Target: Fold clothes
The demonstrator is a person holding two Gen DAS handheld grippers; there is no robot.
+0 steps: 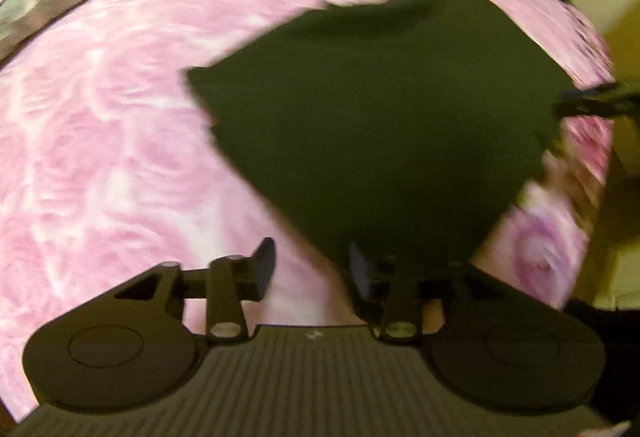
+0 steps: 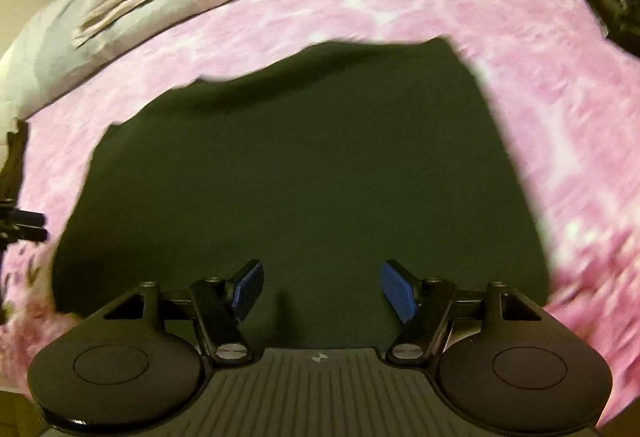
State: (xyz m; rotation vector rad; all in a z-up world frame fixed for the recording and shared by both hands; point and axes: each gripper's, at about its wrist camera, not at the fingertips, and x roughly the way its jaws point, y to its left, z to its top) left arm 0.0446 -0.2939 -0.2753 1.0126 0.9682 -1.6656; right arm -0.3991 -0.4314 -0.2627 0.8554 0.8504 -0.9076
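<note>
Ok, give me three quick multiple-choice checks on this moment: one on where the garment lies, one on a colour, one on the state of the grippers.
1. Where does the dark green garment lie?
A. On the pink floral blanket
B. On a wooden floor
C. Hanging from a rail

2. What colour are the pads on the right hand-held gripper?
A. Red
B. Blue
C. White

3. What state are the right hand-held gripper and the left hand-held gripper in?
A. Both shut on cloth
B. One shut, one open
C. Both open, holding nothing

Answers: 1 A, pink blanket shows on all visible sides of the garment. 2 B, both pads are blue in the right wrist view. 3 C, each wrist view shows a wide gap between the fingers with no cloth pinched.
</note>
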